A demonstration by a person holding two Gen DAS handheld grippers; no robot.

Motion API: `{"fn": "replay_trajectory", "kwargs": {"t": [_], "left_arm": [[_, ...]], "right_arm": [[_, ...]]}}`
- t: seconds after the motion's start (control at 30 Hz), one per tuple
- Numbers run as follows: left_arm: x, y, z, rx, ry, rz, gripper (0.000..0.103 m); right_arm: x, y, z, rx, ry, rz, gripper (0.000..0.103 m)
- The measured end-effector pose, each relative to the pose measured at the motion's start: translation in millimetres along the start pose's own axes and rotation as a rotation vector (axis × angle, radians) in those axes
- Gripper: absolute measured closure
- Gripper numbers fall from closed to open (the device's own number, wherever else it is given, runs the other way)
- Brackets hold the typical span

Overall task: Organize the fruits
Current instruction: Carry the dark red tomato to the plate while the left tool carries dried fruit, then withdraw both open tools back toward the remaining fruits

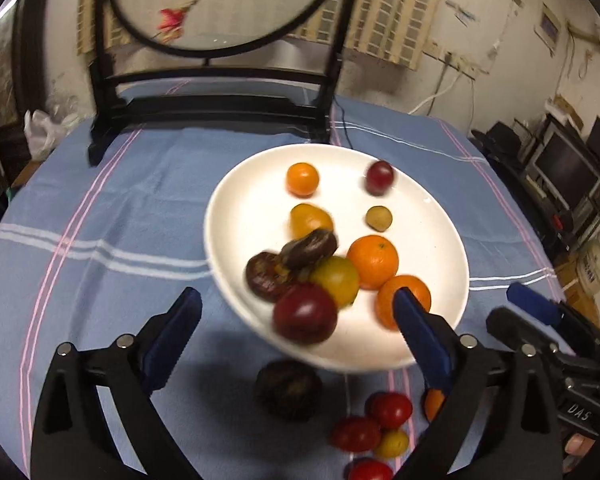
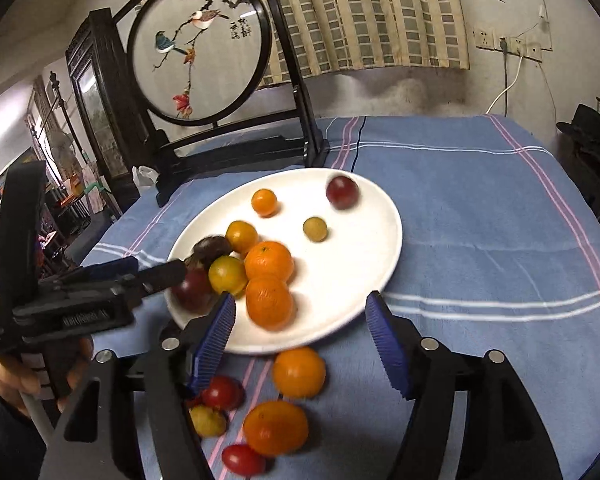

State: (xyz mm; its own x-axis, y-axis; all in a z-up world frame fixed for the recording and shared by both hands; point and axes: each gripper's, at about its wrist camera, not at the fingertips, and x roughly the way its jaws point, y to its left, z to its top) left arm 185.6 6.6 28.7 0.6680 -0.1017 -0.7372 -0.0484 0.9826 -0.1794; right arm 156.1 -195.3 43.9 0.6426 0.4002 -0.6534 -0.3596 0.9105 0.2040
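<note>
Task is partly done, by my reading: the white plate (image 2: pixel 364 216) already carries most of the fruit, namely two mandarins (image 2: pixel 269 261) touching at frame centre, several yellow and orange cherry tomatoes (image 2: pixel 264 202), dark red ones (image 2: pixel 342 192), and two brown, wrinkled fruits (image 1: pixel 309 248) at its near left rim that I cannot identify. Left to gather, on the cloth just below the plate's near edge: two more mandarins (image 2: pixel 299 372), red cherry tomatoes (image 2: pixel 221 393), a yellow one (image 2: pixel 208 421), and a dark round fruit (image 1: pixel 288 389) seen in the left wrist view. Several fruits are motion-blurred. Left gripper (image 1: pixel 296 320) has its jaws spread wide, straddling the plate's near rim, pinching nothing. Right gripper (image 2: pixel 300 332) also has its jaws spread, empty, over the same rim. The tabletop wears a blue cloth (image 2: pixel 480 208) with white and pink stripes. Behind the plate, upper left of frame, stands a round embroidered screen (image 2: pixel 198 48) in a dark frame; a checked curtain (image 2: pixel 360 12) and wall sockets sit beyond.
</note>
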Motion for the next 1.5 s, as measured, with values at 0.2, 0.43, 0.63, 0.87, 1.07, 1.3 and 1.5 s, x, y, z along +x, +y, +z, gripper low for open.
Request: {"fn": "replay_trajectory", "kwargs": {"t": [0.2,0.43,0.63,0.87,1.07,1.3,1.5], "left_arm": [[-10.9,23.6,-33.9,-0.081,0.033,-0.001,0.008],[-16.0,37.0,-60.9,-0.082,0.019,0.04,0.008],[-16.9,41.1,-63.4,-0.066,0.015,0.046,0.008],[-18.1,36.8,-64.3,-0.04,0.016,0.045,0.007],[-18.6,28.3,-68.0,0.004,0.021,0.036,0.007],[-16.0,15.8,-73.7,0.059,0.037,0.028,0.007],[-19.8,10.6,-76.4,0.072,0.058,-0.007,0.007]], "right_arm": [[-12.1,6.5,-31.3,-0.017,0.052,0.019,0.034],[-30.6,25.2,-67.6,-0.073,0.094,0.004,0.034],[-25.5,45.0,-87.4,-0.137,0.151,-0.042,0.036],[-6.4,59.3,-90.1,-0.184,0.198,-0.074,0.05],[-0.4,55.2,-90.0,-0.163,0.199,-0.082,0.073],[-7.3,43.6,-91.9,-0.113,0.187,-0.02,0.074],[-14.2,40.6,-90.8,-0.11,0.168,-0.004,0.074]]}}
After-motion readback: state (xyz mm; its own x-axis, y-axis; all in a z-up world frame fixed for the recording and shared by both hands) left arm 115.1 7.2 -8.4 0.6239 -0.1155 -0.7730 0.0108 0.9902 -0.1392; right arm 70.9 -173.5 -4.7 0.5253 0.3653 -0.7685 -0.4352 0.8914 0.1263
